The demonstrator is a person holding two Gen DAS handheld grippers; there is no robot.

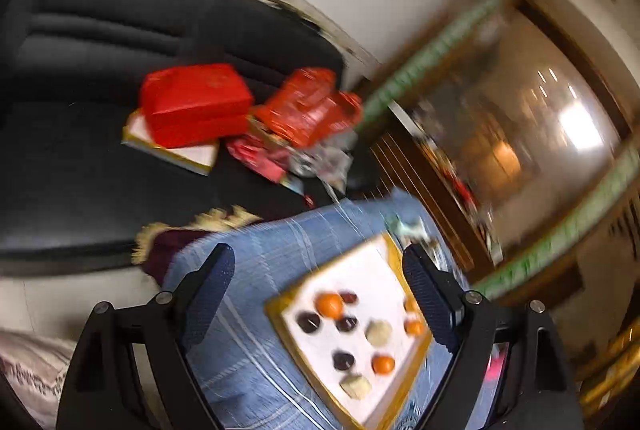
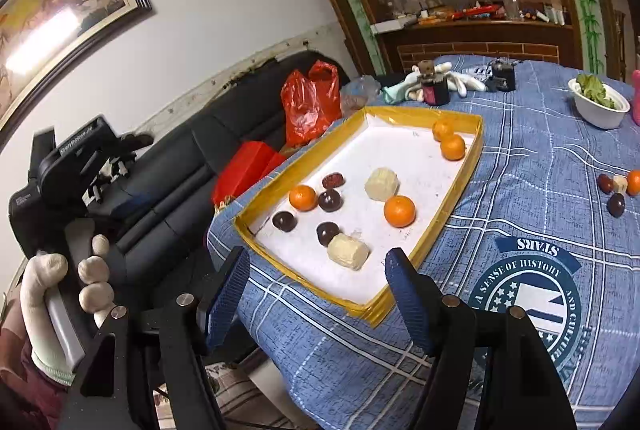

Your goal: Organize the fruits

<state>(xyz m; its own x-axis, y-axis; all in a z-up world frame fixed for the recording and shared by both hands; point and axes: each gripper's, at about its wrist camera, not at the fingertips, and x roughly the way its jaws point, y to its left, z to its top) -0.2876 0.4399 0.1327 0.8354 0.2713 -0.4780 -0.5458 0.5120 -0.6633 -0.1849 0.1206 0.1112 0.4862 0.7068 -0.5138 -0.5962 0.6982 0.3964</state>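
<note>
A yellow-rimmed white tray (image 2: pixel 460 185) lies on the blue checked tablecloth. It holds several oranges (image 2: pixel 399 211), dark round fruits (image 2: pixel 329 199) and two pale blocks (image 2: pixel 382 183). More fruit (image 2: pixel 618 187) lies loose on the cloth at the right. My right gripper (image 2: pixel 318 270) is open and empty, just short of the tray's near corner. My left gripper (image 1: pixel 320 270) is open and empty, above the tray (image 1: pixel 384 258), whose fruits (image 1: pixel 330 304) show blurred. The left gripper's body (image 2: pixel 76 169), held by a gloved hand, shows at the left of the right wrist view.
A black sofa (image 2: pixel 180 165) beside the table holds red boxes (image 1: pixel 196 101) and a red plastic bag (image 2: pixel 310 101). On the table stand a white bowl of greens (image 2: pixel 598 103), a small dark jar (image 2: pixel 434 83), a black grinder (image 2: pixel 502 71) and a soft toy (image 2: pixel 460 77).
</note>
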